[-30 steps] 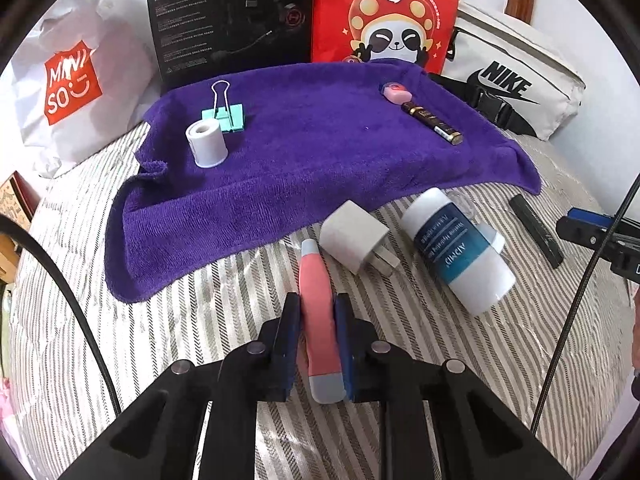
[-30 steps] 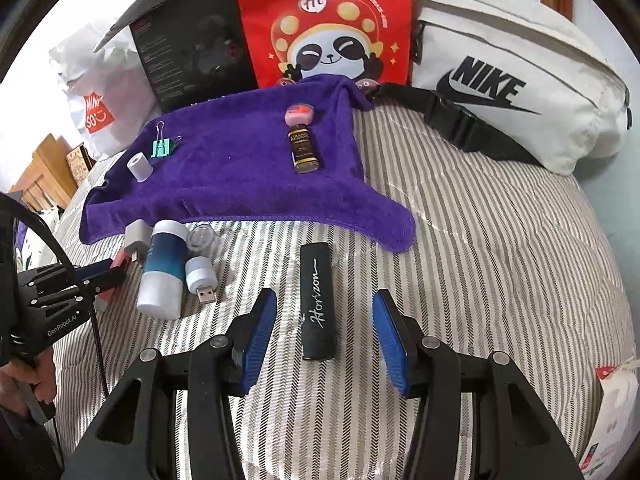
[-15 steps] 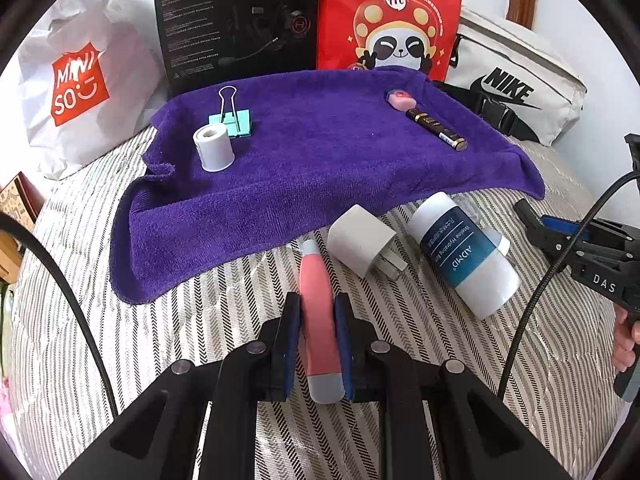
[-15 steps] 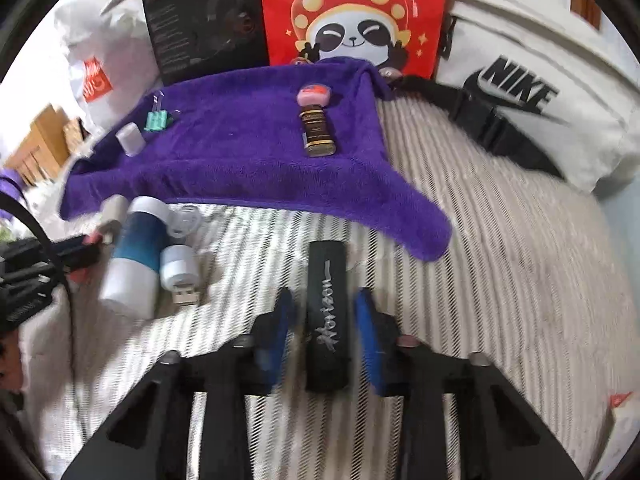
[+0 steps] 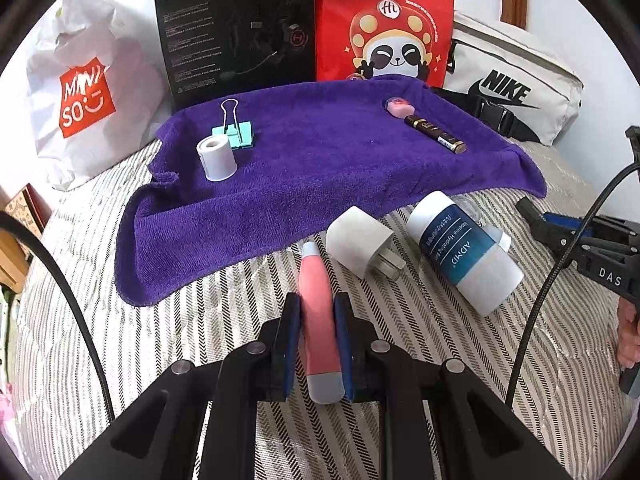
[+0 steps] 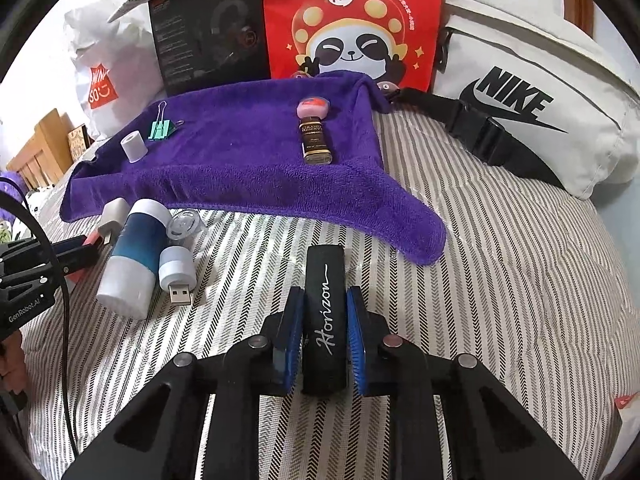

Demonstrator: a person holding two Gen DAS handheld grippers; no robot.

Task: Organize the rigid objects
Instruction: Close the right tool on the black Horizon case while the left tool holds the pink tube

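1. Pink tube sits low in the centre of the left wrist view, clenched between the pads of the left gripper; its tip points up toward the purple towel.
2. Black "Horizon" case, bottom centre of the right wrist view, lies lengthwise on the striped bedspread; the right gripper has clamped both pads against its long sides.
3. Judged from this, the step is lifting both items to the towel, where 4 things already lie, among them the binder clip and small brown bottle.
4. Lift straight up before moving forward, so neither item drags on the quilt or snags the towel hem.
5. Set each down in bare purple space at the frame's centre, apart from its neighbours.
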